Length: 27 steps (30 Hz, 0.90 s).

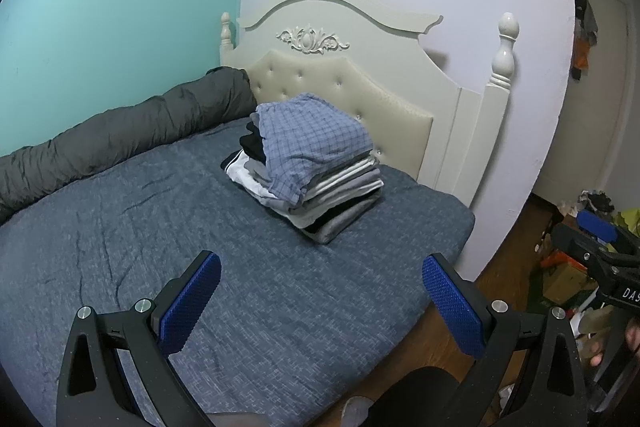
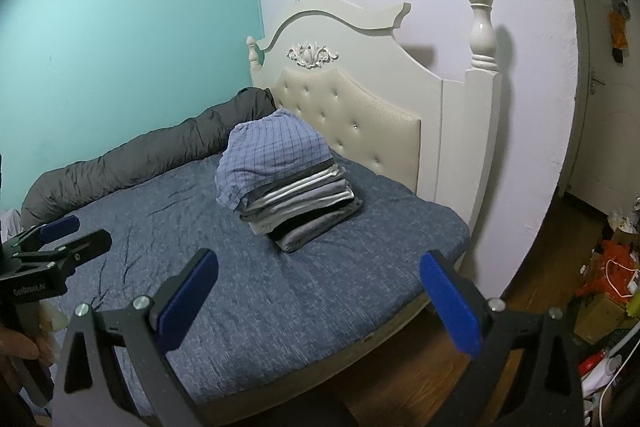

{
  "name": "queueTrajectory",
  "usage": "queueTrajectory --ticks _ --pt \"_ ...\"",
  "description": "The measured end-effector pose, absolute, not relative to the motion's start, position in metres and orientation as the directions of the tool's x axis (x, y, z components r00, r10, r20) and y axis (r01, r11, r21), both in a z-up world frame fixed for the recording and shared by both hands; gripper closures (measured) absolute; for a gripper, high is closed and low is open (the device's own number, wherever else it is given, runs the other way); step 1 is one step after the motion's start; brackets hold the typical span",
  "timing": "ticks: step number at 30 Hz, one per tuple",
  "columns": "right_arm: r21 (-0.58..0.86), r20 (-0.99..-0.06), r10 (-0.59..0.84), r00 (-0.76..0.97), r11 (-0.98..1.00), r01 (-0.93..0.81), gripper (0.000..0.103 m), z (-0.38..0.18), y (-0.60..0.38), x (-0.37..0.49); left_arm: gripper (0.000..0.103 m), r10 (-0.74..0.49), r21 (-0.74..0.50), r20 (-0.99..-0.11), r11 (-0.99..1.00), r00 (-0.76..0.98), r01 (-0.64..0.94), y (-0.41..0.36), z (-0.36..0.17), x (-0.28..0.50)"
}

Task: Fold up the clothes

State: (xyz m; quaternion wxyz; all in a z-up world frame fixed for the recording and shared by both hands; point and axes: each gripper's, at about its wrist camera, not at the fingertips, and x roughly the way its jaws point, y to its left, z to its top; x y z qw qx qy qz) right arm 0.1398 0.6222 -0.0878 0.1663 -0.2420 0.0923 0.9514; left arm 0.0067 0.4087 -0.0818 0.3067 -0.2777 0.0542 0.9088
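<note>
Both grippers hold nothing, their blue pads spread wide. The left gripper (image 1: 321,297) and the right gripper (image 2: 318,301) hang over the near edge of the bed (image 1: 120,227), both aimed toward the headboard (image 1: 352,95). Far ahead, near the headboard, sits the stack (image 2: 298,205) of folded grey, white and black clothes. A blue checked garment (image 2: 272,155) lies loosely over its top, drooping down the left side.
</note>
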Motion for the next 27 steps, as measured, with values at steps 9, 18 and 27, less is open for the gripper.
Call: queueTrajectory --ticks 9,18,27 --pt "0.096 -0.498 0.267 -0.825 -0.929 -0.358 0.002 -0.0912 0.6219 0.1362 0.000 0.526 -0.073 -0.534 -0.809 -0.662 -0.584 0.4044 -0.0812 0.0065" --pt "0.098 -0.505 0.260 -0.823 -0.930 -0.354 0.002 -0.0946 0.6202 0.1363 0.000 0.528 -0.078 -0.529 -0.810 -0.665 -0.581 0.4019 -0.0813 0.0061" --pt "0.100 -0.504 0.260 -0.824 -0.930 -0.355 0.002 -0.0948 0.6209 0.1375 0.000 0.528 -0.082 -0.531 -0.810 -0.663 -0.580 0.3987 -0.0823 0.0061"
